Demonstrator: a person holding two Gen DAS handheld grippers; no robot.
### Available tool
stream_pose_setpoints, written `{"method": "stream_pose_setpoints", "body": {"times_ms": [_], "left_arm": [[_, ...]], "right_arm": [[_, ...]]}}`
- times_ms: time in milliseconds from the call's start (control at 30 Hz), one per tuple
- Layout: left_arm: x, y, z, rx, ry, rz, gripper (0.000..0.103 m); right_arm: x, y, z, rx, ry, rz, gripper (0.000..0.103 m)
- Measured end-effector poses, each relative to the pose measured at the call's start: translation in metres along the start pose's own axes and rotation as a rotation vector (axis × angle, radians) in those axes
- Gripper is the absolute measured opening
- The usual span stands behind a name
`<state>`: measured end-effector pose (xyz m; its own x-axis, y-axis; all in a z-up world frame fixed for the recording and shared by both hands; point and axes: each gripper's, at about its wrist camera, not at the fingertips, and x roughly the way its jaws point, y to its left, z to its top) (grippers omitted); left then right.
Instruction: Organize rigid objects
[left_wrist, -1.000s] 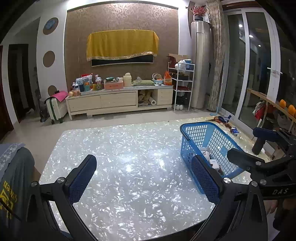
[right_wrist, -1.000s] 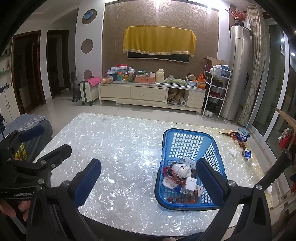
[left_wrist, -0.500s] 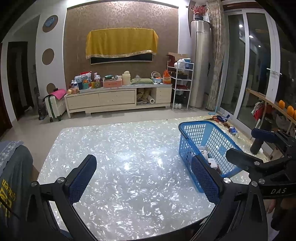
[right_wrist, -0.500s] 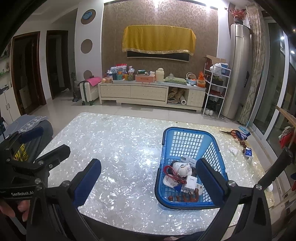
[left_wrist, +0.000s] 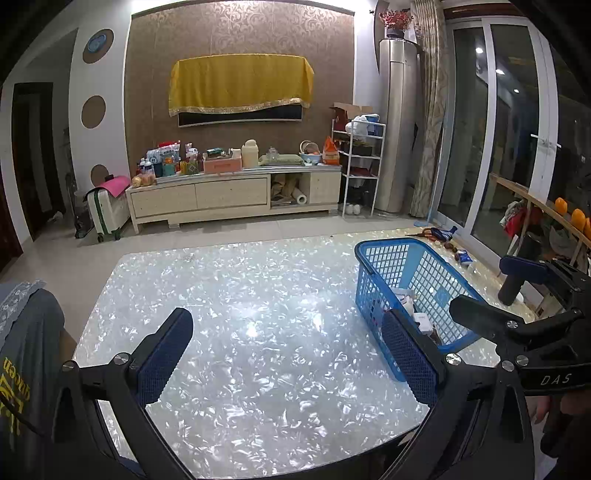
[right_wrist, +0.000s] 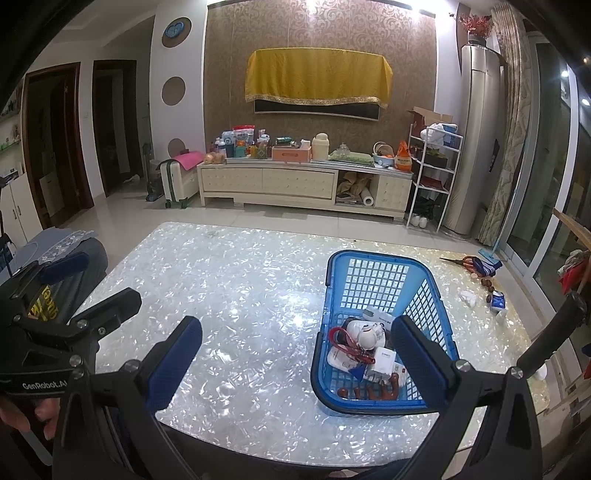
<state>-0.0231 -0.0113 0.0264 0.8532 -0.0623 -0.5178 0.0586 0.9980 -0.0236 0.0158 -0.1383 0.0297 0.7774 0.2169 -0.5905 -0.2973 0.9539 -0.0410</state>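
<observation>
on the right part of the pearly white table (right_wrist: 240, 295) sits a blue lattice-walled basket (right_wrist: 373, 258) — small white boxes, a red cord and brown pieces heaped inside. left gripper (left_wrist: 284, 354) and right gripper (right_wrist: 295, 354) hover spread wide, empty.

Minor viewpoint drift only. In left wrist view, blue basket (left_wrist: 413, 284) displaced slightly leftward and upward in frame relative to 1.0 s ago; far wall likewise shifted a little leftward. In right wrist view, basket (right_wrist: 373, 280) and its contents displaced marginally leftward and upward. Left hand-held gripper (right_wrist: 88, 288), seen from right wrist, positioned slightly lower in frame than before.
</observation>
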Motion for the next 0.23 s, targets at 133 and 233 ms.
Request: {"method": "stream_pose_setpoints", "body": {"times_ms": [133, 233], "left_arm": [[-0.0019, 0.0014, -0.0005, 0.0, -0.007, -0.005, 0.103], [-0.004, 0.001, -0.0006, 0.003, -0.016, -0.005, 0.103]], "right_arm": [[-0.0001, 0.0004, 0.0, -0.002, -0.002, -0.001, 0.103], [-0.0001, 0.0006, 0.0002, -0.001, -0.004, 0.002, 0.103]]}}
